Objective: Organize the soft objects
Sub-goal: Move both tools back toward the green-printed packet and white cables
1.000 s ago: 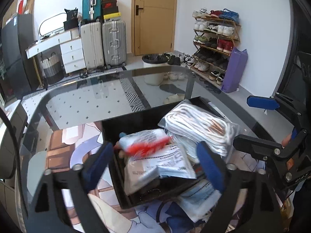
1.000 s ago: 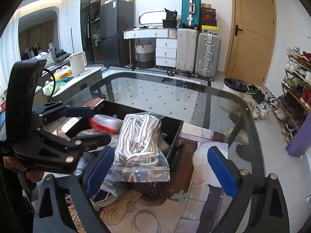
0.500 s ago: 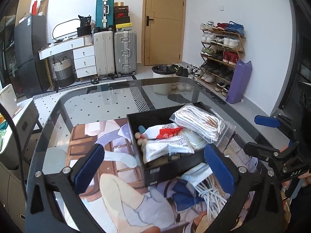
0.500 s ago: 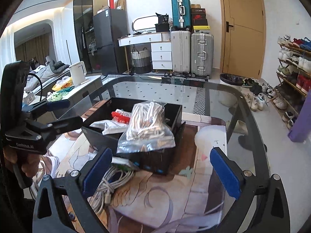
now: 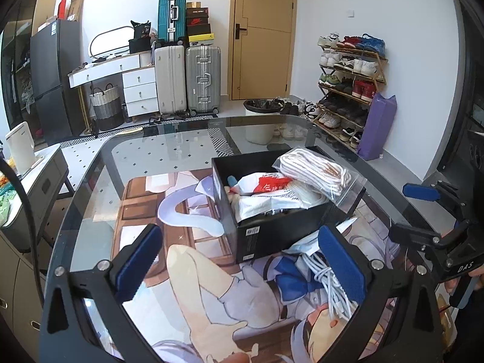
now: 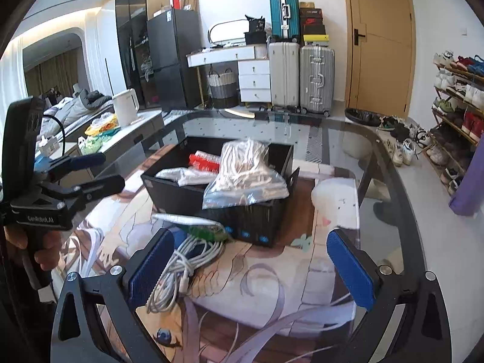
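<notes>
Black box [image 5: 272, 230] on the tabletop [image 5: 169, 154] — holds a bagged white rope [image 5: 314, 172] draped over its rim, overfilled, atop white packets [image 5: 266, 202]. Loose white cable bundle [image 6: 181, 257] lies just before the box. Left gripper [image 5: 242, 260] and right gripper [image 6: 251, 266]: jaws wide, empty — both farther from the box than a second ago; left jaws have just been opening.

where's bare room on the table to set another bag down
Free: the printed mat left of the black box, and the glass tabletop beyond it toward the suitcases. Right of the box, the mat is bare too. Crowded: the box's near side, where the white cable bundle lies.
</notes>
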Demonstrator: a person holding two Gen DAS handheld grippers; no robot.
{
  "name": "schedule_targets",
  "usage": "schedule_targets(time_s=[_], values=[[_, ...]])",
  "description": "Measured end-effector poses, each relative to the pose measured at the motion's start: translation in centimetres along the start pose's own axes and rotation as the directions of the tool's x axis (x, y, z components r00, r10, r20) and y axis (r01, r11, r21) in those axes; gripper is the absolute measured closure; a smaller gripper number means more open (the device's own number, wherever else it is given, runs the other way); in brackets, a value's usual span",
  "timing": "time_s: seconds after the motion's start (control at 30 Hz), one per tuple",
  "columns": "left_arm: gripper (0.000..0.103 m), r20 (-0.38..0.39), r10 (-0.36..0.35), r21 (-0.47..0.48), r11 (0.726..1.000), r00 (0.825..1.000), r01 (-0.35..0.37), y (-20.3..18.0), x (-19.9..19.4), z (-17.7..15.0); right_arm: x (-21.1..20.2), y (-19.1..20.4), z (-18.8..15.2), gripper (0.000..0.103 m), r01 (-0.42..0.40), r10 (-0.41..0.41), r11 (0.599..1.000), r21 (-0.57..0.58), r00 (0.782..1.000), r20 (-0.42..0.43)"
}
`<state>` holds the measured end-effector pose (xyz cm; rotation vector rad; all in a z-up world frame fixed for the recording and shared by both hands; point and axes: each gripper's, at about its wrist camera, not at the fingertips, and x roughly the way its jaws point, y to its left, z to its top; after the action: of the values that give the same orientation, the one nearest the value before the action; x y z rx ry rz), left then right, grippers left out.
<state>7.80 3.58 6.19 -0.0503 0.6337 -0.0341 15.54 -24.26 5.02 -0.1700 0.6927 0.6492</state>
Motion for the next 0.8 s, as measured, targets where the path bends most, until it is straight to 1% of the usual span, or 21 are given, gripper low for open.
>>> schedule_targets(time_s=[0.13,0.2,0.33,0.53,0.8], values=[[0.0,-0.014,0.001,-0.01,1.0,1.0,-0.001,0.1,0.4,-0.7,1.0,0.2,-0.2,0.001,-0.014,0.014,1.0,0.022,0.999,-0.03],[0.0,-0.027,0.009,-0.007,1.0,1.0,-0.009,0.0,0.6,-1.1,1.5,0.3,-0.4,0.001,-0.036,0.037,0.999,0.036,0.999,-0.038],[0.0,-0.045,0.03,-0.002,1.0,0.999,-0.03,0.4,0.9,-1.7,2.7,1.0,-0.8,0.001,-0.046,0.049,0.998,0.051,0.997,-0.058],[0.0,-0.049,0.04,-0.028,0.999,0.998,-0.042,1.3,1.0,-2.4,4.4,2.0,-1.0,0.001,-0.07,0.077,0.993,0.091,0.994,-0.074],[0.0,-0.061,0.042,-0.052,0.998,0.997,-0.046,2.6,1.5,-2.3,7.0,4.4,-0.1,0.001,-0.086,0.094,0.993,0.085,0.99,-0.103]])
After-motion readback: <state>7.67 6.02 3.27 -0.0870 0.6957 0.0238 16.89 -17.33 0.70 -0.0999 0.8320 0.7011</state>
